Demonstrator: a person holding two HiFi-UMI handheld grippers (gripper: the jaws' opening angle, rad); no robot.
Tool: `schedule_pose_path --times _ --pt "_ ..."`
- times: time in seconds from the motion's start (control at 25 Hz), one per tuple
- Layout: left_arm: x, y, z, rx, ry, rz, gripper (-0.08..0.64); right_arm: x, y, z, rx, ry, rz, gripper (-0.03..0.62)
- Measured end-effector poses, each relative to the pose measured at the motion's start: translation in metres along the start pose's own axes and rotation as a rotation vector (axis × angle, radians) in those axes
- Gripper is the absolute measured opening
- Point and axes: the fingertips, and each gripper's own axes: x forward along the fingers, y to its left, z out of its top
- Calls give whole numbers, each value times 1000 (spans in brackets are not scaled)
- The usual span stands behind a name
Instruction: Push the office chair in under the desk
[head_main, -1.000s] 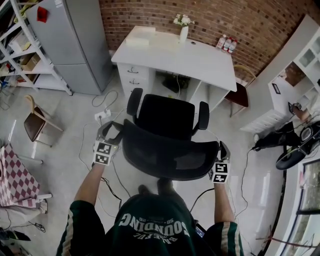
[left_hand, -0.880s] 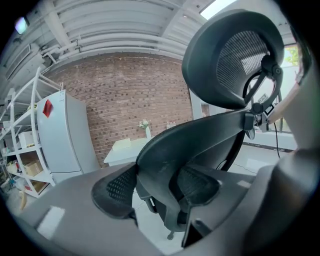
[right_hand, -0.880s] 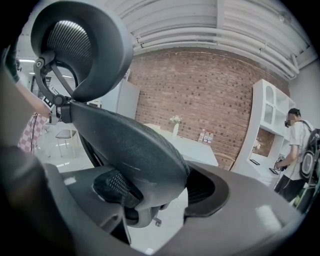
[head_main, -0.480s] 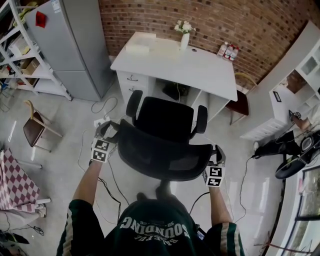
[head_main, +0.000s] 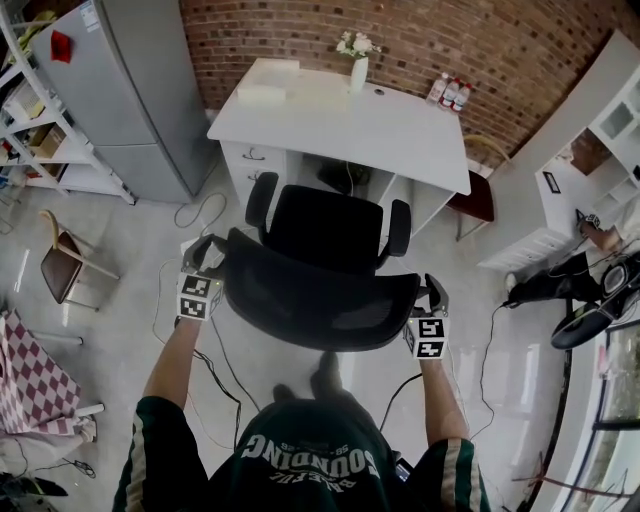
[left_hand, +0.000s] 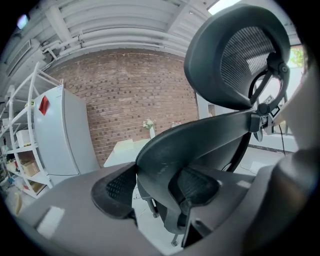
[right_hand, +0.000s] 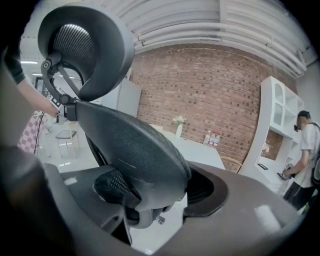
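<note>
Both forearms (head_main: 173, 368) outstretched, flanking office chair (head_main: 320, 295)

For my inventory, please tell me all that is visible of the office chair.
The office chair is black, with mesh backrest, headrest, seat and two armrests. It stands upright facing the white desk, seat front near its opening. The left tool and right tool, whose jaws have just been closing, clamp the backrest's side edges.
</note>
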Motion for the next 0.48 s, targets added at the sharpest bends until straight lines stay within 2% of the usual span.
schedule_pose_path --times 0.36,0.48 --pt "-4 -4 -4 10 6 -6 261 -6 3 -3 1 -11 13 284" --pt "-9 -5 -6 -32 14 -11 268 -10 4 -6 14 9 12 288"
